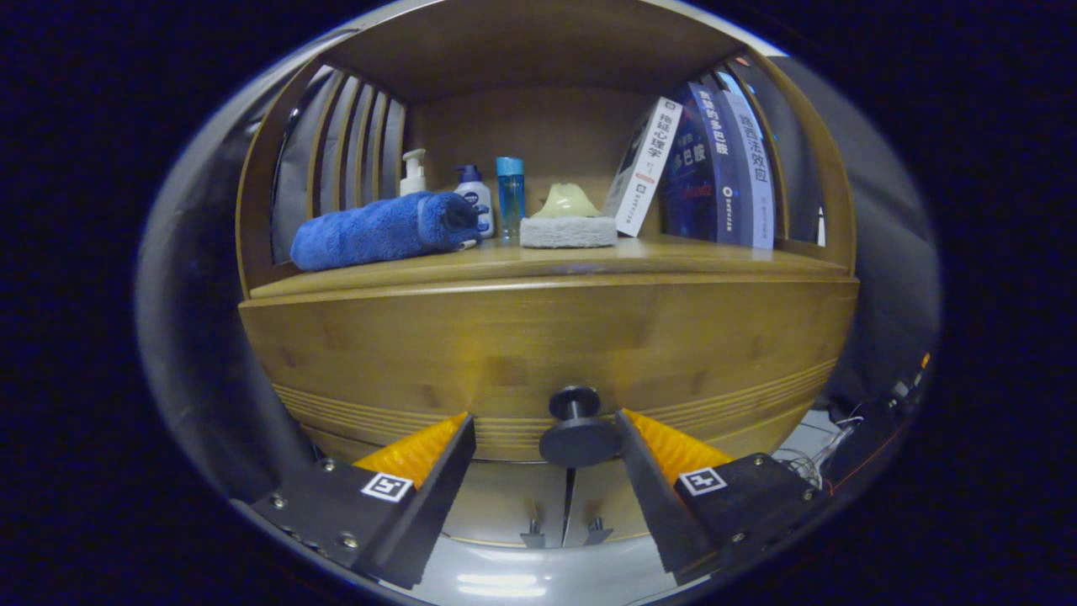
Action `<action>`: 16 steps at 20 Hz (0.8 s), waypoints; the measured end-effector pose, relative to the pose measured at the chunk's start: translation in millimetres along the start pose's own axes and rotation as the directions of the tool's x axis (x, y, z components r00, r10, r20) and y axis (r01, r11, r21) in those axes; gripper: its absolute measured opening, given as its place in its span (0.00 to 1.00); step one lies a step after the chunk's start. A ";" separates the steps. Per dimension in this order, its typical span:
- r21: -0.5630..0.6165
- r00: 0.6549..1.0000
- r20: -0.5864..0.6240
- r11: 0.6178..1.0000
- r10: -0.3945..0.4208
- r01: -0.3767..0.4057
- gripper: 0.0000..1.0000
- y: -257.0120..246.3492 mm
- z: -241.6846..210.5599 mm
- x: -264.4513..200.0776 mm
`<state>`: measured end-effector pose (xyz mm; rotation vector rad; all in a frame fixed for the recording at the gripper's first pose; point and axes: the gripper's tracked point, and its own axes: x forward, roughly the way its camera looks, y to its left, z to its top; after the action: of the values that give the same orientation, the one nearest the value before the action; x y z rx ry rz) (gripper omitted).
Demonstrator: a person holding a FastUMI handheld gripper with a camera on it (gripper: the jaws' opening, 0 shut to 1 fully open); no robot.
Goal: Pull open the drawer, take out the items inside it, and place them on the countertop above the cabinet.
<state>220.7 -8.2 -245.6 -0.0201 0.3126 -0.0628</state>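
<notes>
A wooden cabinet fills the view; its drawer front point(547, 353) is a wide wooden panel, closed flush. A dark round knob point(576, 429) sticks out from the drawer's lower middle. My gripper point(545, 425) is open, its fingers on either side of the knob; the right finger is close beside the knob, the left one stands well off, and neither presses on it. The countertop point(715, 252) runs above the drawer.
On the countertop lie a rolled blue towel point(379, 229), a pump bottle point(413, 172), a white-and-blue bottle point(475, 195), a clear blue bottle point(510, 192), a pale sponge pad with a yellowish thing on it point(568, 223), and leaning books point(707, 168). Cabinet doors point(565, 509) sit below the drawer.
</notes>
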 end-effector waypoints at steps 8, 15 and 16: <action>0.021 0.999 0.046 1.000 -0.008 0.007 0.99 -13.5 24.7 -34.5; 0.003 0.996 0.084 1.000 0.005 -0.005 0.99 -8.3 47.4 -75.5; 0.003 0.996 0.092 1.000 0.008 -0.008 0.99 -6.5 51.1 -83.5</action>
<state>156.7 -8.8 -171.2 -0.0184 0.2203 -0.0544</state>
